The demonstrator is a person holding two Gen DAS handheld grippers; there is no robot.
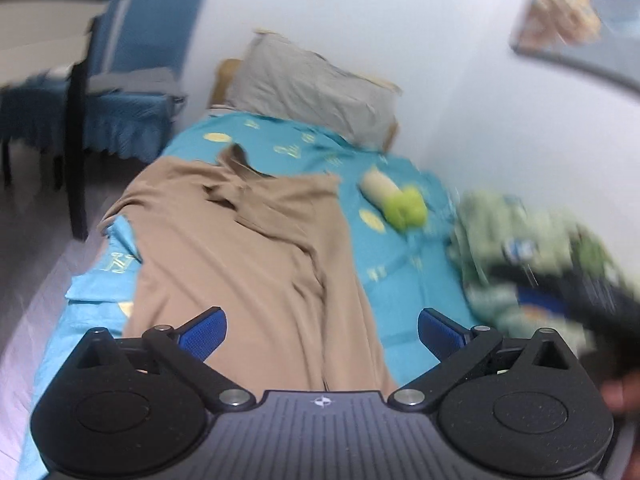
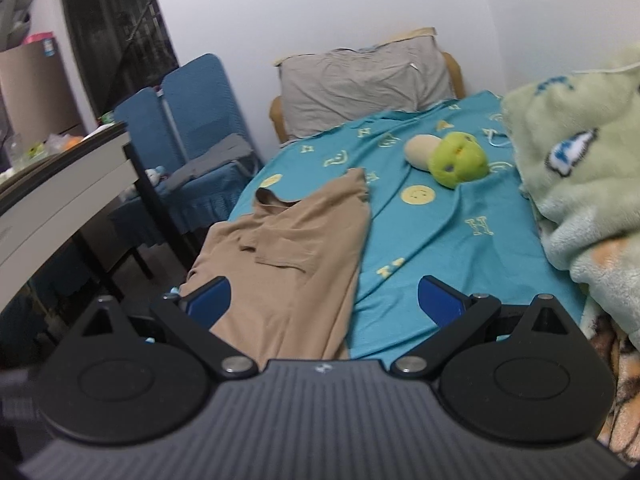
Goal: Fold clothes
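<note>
risk: shirt hangs partly over the bed edge on the desk side; I reckon a careless pull could slide it to the floor.
risk 2: collar end is bunched and one flap is doubled over; if I fold now I'd likely lock the creases in.
risk 3: blanket and plush toy sit near the shirt's far side; a wide sweep could snag them.
left gripper: jaws spread wide, nothing between them, hovering over the shirt's near end, not touching as far as I can see.
right gripper: jaws also wide apart, empty, above the shirt's lower hem and bare sheet.
shirt: tan, lying lengthwise on the teal sheet, collar towards the pillow, held by neither gripper.
blur: left view is smeared on its right side, where a dark shape and part of a hand show; I can't tell more.
</note>
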